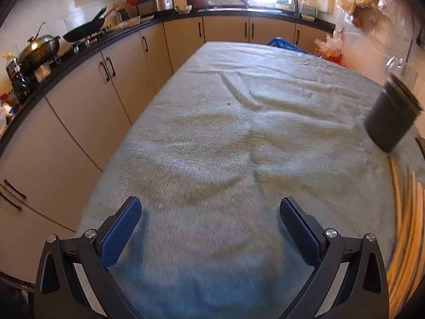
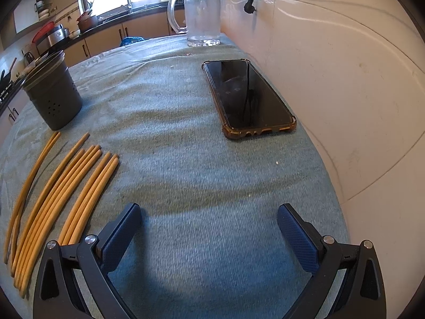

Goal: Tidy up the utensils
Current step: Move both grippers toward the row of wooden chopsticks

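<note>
Several wooden chopsticks (image 2: 61, 196) lie side by side on the grey-green cloth, left of my right gripper (image 2: 209, 212), which is open and empty just above the cloth. A dark grey perforated utensil holder (image 2: 53, 93) stands upright beyond the chopsticks. In the left wrist view the holder (image 1: 390, 117) is at the far right and the chopsticks (image 1: 409, 226) at the right edge, blurred. My left gripper (image 1: 209, 210) is open and empty over bare cloth, well left of them.
A black phone (image 2: 247, 95) in a brown case lies near the white wall (image 2: 345, 79) on the right. A glass mug (image 2: 202, 16) stands at the table's far end. Kitchen cabinets (image 1: 87, 111) and a counter with pans run along the left.
</note>
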Available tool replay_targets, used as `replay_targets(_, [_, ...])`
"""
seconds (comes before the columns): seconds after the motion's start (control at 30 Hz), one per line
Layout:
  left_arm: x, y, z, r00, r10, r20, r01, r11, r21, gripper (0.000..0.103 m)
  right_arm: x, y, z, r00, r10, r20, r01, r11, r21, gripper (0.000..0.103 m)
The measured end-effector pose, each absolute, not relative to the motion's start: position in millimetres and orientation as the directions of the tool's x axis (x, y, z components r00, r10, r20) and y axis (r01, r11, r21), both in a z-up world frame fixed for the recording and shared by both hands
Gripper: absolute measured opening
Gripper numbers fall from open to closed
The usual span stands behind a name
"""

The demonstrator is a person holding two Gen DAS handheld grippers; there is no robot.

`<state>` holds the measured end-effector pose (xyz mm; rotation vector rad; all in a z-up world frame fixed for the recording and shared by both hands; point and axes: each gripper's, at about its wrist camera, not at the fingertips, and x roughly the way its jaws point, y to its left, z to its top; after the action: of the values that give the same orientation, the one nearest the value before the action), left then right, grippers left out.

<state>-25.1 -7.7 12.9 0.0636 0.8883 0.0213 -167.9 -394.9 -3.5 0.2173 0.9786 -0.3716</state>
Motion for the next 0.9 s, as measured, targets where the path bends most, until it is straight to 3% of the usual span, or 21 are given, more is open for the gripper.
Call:
replay_targets(0.17, [-67.1,-23.2,46.8,0.720,0.042,-0.693,0.033,0.995,0.095,0.103,-183.6,-386.3,3.4,0.499,-0.203,-0.843,0.411,0.911,0.024,0.103])
replay_targets(0.53, [-141.3,-69.0,105.3,0.868,0.035,-0.495,0.069,0.979,0.192,0.103,-225.6,-357.6,50.6,0.592,-0.273,-0.758,0.423,0.906,0.004,0.103])
replay_targets(0.9, [-175.4,-73.0,121.8,0.891,0.031,-0.454,0.062,0.980,0.189,0.103,-253.9,-332.8,84.8,0.662,-0.314,-0.681,0.428,0.904,0.000,0.103])
